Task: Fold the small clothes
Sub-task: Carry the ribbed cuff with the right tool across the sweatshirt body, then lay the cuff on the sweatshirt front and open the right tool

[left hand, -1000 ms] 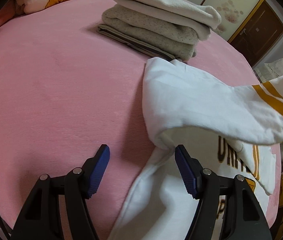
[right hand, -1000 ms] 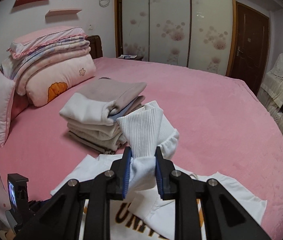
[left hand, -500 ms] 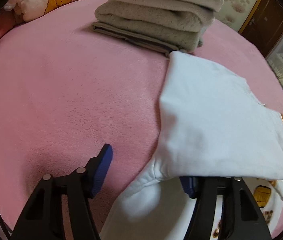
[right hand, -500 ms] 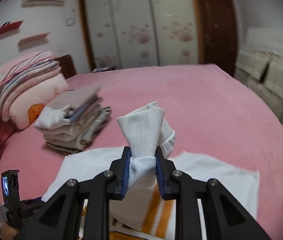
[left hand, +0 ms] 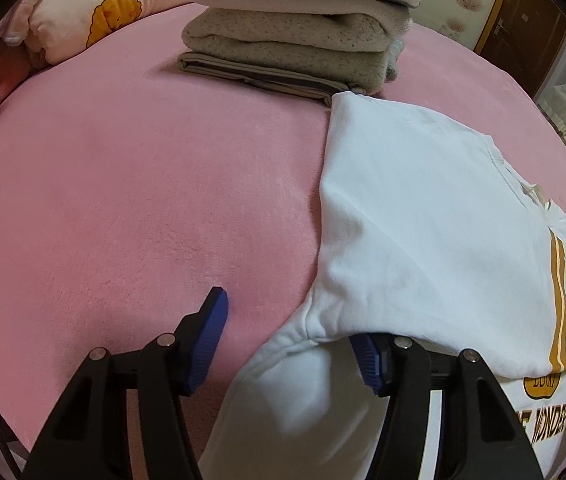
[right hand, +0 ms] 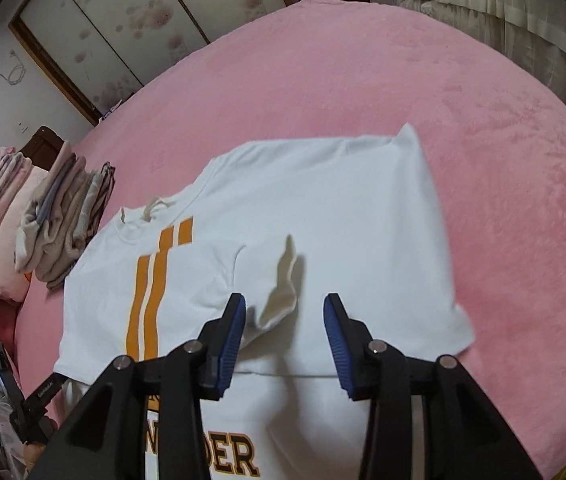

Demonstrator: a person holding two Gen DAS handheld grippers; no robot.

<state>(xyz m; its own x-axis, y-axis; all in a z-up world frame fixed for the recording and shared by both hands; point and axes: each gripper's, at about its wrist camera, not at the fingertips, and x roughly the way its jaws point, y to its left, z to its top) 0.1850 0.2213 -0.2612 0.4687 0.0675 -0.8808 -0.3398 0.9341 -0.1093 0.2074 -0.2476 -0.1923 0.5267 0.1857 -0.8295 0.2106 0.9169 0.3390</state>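
Right tool (right hand: 285, 330) now stands with its jaws apart and nothing between them; half a second ago it was clamped on the ribbed cuff of the sleeve and carrying it above the shirt. The shirt (right hand: 323, 216), white with two orange stripes (right hand: 151, 280) and dark lettering, lies on the pink bed (right hand: 483, 128) just beside the stack (left hand: 295, 28) of folded clothes. The released sleeve (right hand: 279, 280) rests across the shirt's chest, its cuff slightly rumpled just ahead of the right tool, well away from the stack. Left tool (left hand: 295, 344) is also spread wide; its left finger rests on bare bed on the stack's near side, while its right finger is tucked under the folded-over cloth, so it grips nothing that can be seen. From the left wrist view the folded panel now lies flat, where a second ago it hung lifted in the air. Judgement: the sleeve fold on one side is laid and let go, so this step appears complete. The fold is not yet tidy, and the cuff may need smoothing. Remaining work likely includes the other side and the bottom-up fold. Risk: withdrawing the left finger carelessly could drag the panel open.
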